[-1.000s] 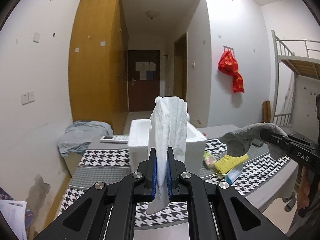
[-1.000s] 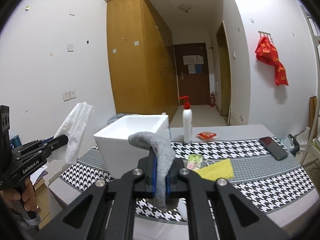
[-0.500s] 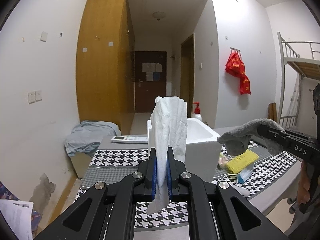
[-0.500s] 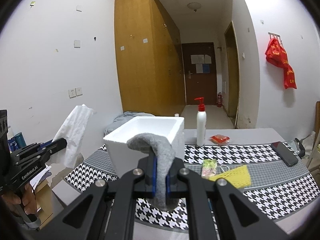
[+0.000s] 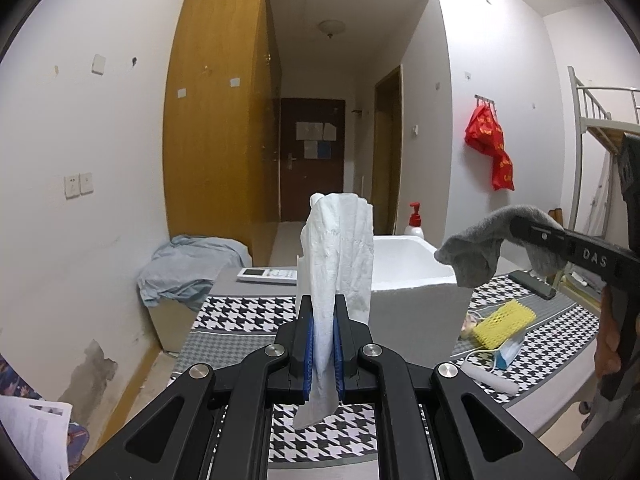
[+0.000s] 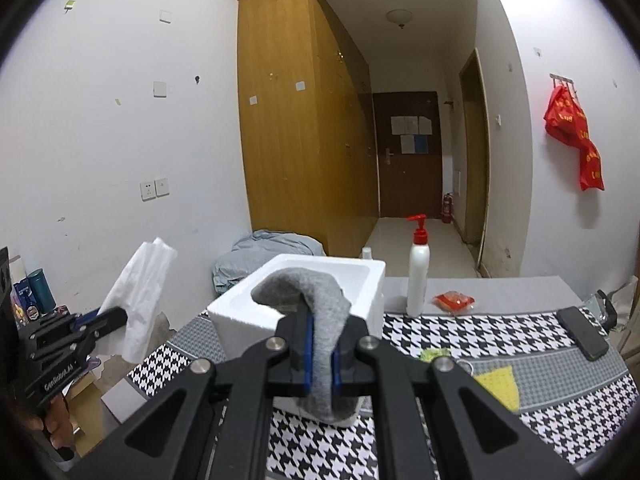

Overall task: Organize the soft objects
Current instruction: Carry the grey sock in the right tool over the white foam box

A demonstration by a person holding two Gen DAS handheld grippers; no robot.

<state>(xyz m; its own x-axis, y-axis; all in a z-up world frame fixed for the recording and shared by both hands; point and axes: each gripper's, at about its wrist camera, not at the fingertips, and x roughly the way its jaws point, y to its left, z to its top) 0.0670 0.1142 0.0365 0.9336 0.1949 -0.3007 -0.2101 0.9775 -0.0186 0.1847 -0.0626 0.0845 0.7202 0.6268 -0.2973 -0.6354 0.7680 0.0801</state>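
Observation:
My left gripper is shut on a white cloth that stands up out of the jaws and hangs below them. It is held in front of a white foam box on the houndstooth table. My right gripper is shut on a grey sock draped over its jaws, just before the same foam box. In the left wrist view the right gripper and its grey sock hang above the box's right side. In the right wrist view the left gripper with its white cloth sits off the table's left edge.
On the table lie a yellow sponge cloth, a face mask, a remote, a phone, a red packet and a red-capped pump bottle. A blue-grey cloth pile sits by the wooden wardrobe.
Both grippers have shifted left along the table, still clamped on their cloths. The foam box has slid rightward in both views, and the right gripper now reaches over the box.

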